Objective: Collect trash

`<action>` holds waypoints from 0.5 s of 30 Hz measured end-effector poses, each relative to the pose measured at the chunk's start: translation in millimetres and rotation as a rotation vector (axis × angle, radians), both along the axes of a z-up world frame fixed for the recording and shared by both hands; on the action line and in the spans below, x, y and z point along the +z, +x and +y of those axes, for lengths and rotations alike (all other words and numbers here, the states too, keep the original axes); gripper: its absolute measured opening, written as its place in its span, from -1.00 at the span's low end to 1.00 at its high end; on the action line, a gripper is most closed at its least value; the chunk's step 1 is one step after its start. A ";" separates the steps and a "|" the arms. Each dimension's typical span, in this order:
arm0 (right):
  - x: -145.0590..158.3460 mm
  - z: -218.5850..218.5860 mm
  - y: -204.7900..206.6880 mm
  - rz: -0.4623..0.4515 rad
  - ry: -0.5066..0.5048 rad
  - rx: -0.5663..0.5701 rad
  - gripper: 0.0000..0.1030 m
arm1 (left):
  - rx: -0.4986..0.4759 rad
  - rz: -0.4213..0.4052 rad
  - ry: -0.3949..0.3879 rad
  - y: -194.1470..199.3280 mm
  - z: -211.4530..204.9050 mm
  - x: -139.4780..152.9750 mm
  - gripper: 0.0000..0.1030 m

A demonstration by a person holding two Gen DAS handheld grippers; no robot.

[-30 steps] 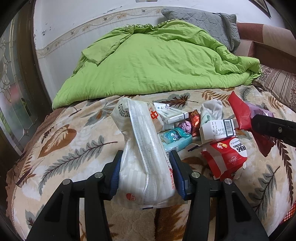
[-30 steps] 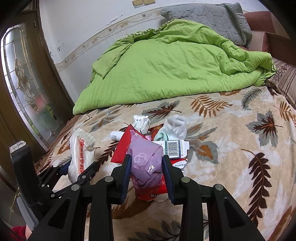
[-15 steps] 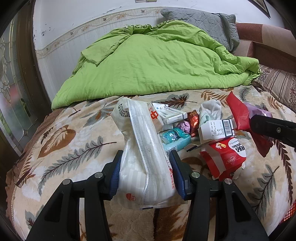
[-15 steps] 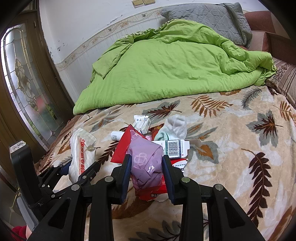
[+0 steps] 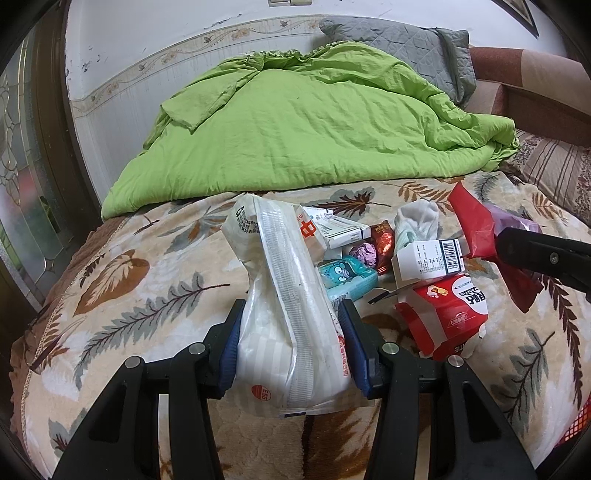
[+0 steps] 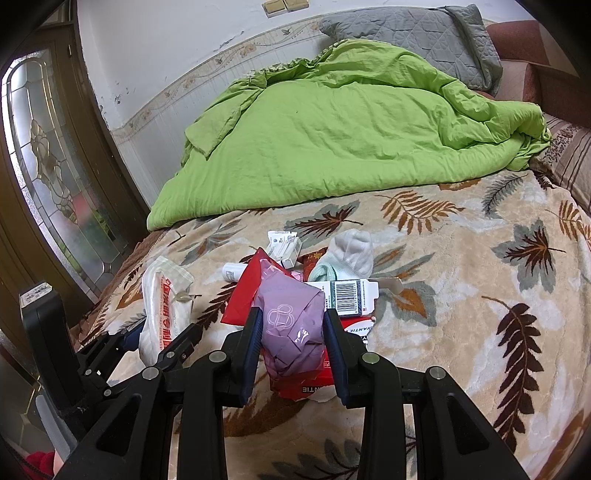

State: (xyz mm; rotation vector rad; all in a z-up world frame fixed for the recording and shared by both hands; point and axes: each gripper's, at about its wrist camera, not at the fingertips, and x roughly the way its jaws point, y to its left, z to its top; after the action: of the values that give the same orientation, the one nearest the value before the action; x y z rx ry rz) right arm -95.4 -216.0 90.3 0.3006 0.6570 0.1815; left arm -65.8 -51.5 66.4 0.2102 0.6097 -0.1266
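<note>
My left gripper point(image 5: 293, 332) is shut on a white plastic bag point(image 5: 288, 295) with red print, held upright over the bed; the bag also shows in the right wrist view point(image 6: 164, 306). My right gripper point(image 6: 293, 332) is shut on a crumpled purple wrapper point(image 6: 291, 317) together with a red wrapper point(image 6: 245, 291). A pile of trash lies between them: a red-and-white pack point(image 5: 447, 314), a white barcode box point(image 5: 430, 258), a teal cartoon pack point(image 5: 345, 275), a white box point(image 5: 340, 230) and a white sock point(image 5: 417, 221).
The trash lies on a leaf-patterned blanket point(image 6: 480, 295). A green duvet point(image 6: 351, 129) and a grey pillow point(image 6: 417, 33) lie behind it. A glass-panelled wooden door point(image 6: 48, 177) stands at the left. A striped pillow point(image 5: 554, 170) is at the right.
</note>
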 end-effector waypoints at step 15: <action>13.1 -18.6 -33.2 -0.025 0.120 -0.030 -0.30 | -0.065 -0.015 -0.016 -22.1 -24.7 6.9 -0.06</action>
State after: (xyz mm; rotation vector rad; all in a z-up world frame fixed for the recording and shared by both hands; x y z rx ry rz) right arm -128.6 -234.6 103.4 0.4230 0.6174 0.1962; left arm -87.9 -76.2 73.2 0.2152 0.5870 -0.1922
